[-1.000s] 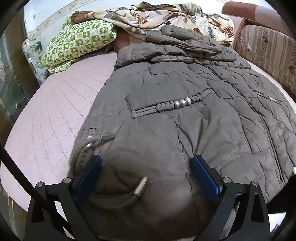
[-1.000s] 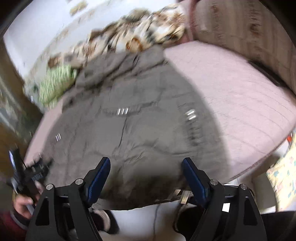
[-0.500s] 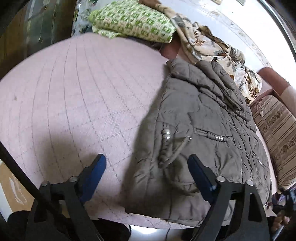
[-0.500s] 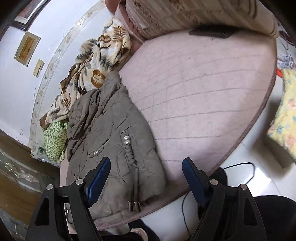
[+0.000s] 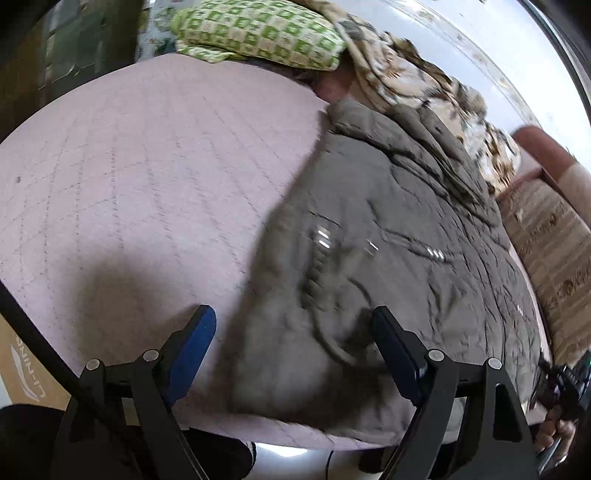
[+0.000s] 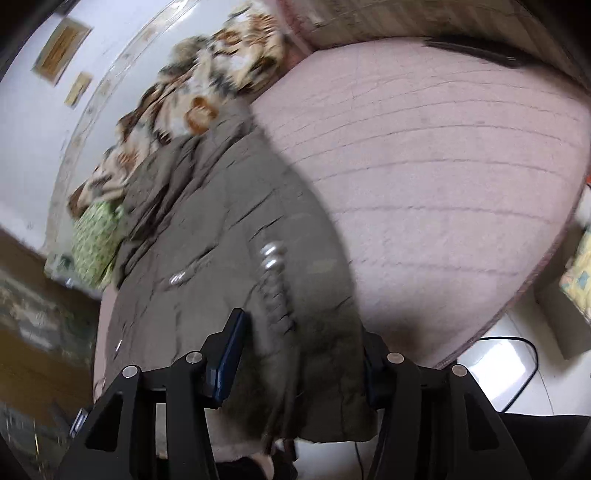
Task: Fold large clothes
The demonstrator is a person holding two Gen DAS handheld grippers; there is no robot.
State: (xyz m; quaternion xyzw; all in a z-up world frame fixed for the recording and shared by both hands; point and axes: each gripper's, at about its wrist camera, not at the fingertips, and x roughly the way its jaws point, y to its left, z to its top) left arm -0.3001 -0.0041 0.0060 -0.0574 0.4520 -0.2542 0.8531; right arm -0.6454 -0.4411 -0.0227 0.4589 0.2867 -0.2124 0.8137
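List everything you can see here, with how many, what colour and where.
Padded jacket: one, grey-brown, spread flat on the bed.
Bed cover: one, pink quilted, under the jacket.
Pillow: one, green and white checked, at the far end.
Leaf-print blanket: one, cream and brown, bunched beyond the collar.
Striped sofa: one, beige, beside the bed.
Left gripper: black with blue pads, jaws closing astride the hem corner.
Right gripper: jaws closing around the other hem corner.
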